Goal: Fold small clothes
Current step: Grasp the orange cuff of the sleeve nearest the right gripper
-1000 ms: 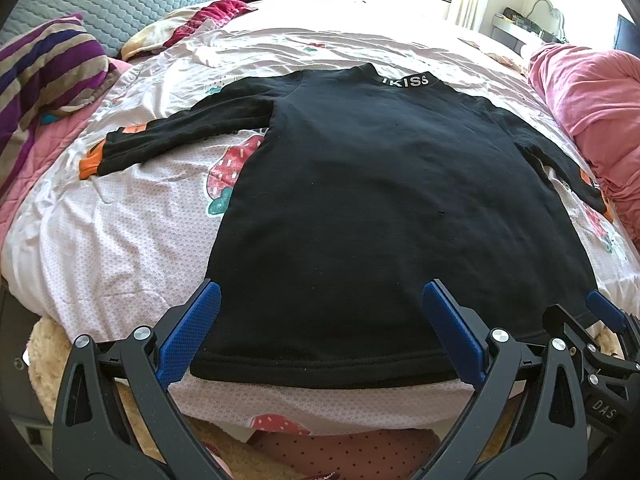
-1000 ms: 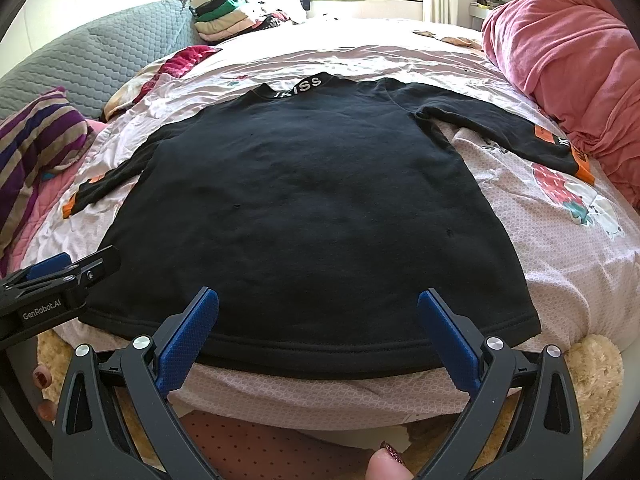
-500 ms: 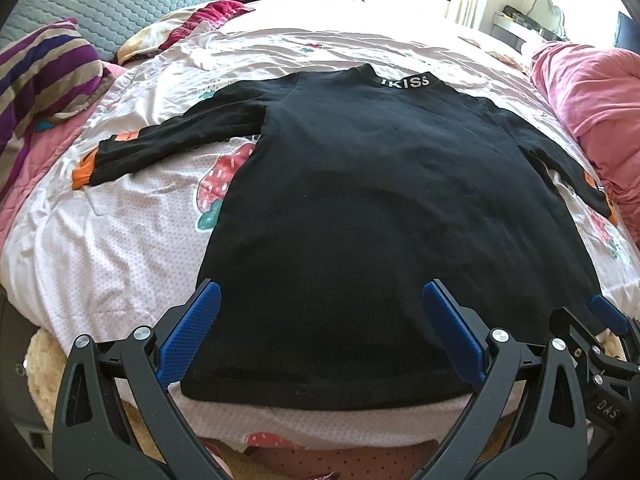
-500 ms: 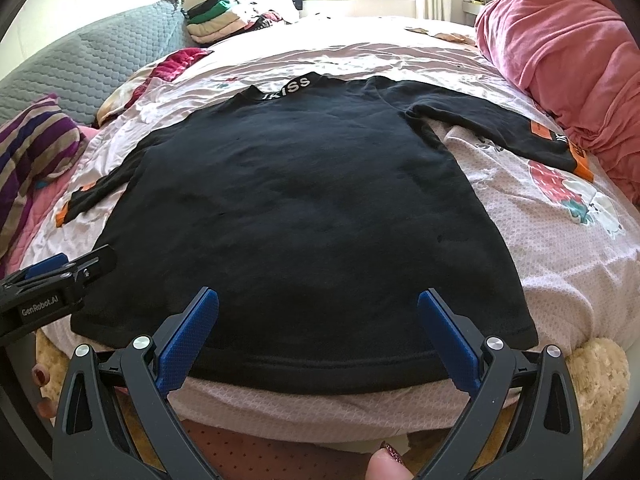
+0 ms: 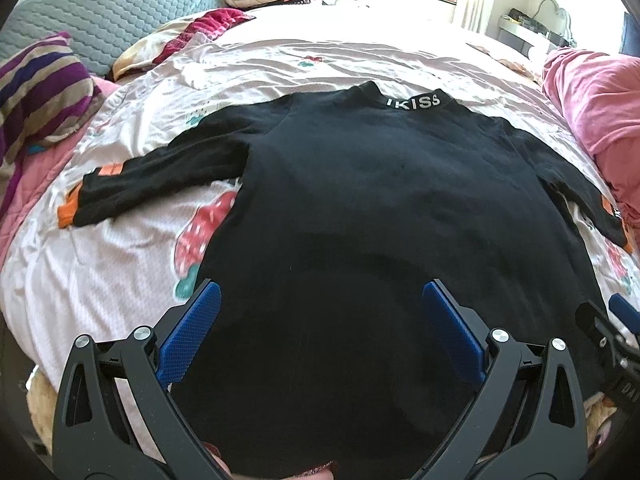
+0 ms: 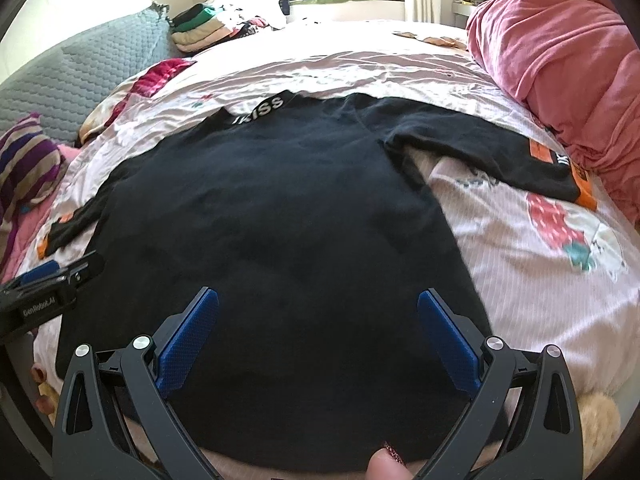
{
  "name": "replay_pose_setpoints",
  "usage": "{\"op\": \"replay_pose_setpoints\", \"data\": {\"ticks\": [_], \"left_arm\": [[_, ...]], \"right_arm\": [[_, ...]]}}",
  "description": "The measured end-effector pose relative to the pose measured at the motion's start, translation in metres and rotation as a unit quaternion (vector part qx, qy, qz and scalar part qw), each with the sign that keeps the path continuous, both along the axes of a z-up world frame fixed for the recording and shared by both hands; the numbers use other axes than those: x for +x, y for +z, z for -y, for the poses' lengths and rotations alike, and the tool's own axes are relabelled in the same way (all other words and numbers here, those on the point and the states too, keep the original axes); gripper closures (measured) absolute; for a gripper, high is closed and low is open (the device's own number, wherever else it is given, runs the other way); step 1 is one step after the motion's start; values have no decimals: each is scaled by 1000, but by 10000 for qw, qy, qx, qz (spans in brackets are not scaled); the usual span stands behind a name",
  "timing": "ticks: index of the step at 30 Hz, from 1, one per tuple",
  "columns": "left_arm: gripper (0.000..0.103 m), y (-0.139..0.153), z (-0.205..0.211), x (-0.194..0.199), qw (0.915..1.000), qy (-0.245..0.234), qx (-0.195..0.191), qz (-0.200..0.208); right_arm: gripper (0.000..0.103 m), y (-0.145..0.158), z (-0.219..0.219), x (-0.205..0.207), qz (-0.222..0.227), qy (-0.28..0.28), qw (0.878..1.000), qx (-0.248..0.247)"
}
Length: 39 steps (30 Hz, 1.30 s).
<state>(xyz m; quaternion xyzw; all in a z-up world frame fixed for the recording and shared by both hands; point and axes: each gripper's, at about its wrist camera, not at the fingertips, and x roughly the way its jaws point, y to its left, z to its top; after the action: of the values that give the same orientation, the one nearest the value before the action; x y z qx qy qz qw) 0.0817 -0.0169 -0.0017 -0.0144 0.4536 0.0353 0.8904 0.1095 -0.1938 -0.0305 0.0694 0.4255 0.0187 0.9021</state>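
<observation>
A black sweatshirt (image 5: 384, 216) lies flat on the bed sheet (image 5: 100, 280), collar far, hem near, sleeves spread. The left gripper (image 5: 320, 320) and right gripper (image 6: 318, 326) hover released over the hem, holding nothing. A clean fold probably wants each gripper pinching a hem corner and lifting both evenly toward the collar

Matt, soft-knit black top (image 5: 380, 216) on crinkled sheet (image 5: 100, 264); claw fingers (image 5: 188, 336) of dimpled blue rubber, matt black plastic

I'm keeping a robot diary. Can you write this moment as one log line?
black shirt: flat on bed | left gripper: open | right gripper: open | nothing folded
</observation>
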Motion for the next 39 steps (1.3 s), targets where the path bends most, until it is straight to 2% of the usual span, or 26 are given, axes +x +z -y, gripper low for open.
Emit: {"op": "replay_pose_setpoints", "data": {"ticks": [17, 22, 28, 35, 39], "left_arm": [[8, -1, 23, 65, 9998, -202, -66, 10], [8, -2, 29, 85, 9995, -310, -75, 5], [8, -5, 34, 111, 9992, -375, -154, -64], [8, -10, 37, 137, 9991, -382, -130, -128], [8, -13, 38, 148, 9989, -434, -142, -105]], "right_arm": [[4, -6, 49, 76, -248, -472, 9985, 143], [4, -10, 77, 93, -348, -837, 9957, 192], [4, -12, 119, 106, -372, -1388, 9883, 506], [4, -18, 178, 101, -340, -2478, 9660, 660], [4, -29, 217, 90, -397, -3201, 9437, 737]]}}
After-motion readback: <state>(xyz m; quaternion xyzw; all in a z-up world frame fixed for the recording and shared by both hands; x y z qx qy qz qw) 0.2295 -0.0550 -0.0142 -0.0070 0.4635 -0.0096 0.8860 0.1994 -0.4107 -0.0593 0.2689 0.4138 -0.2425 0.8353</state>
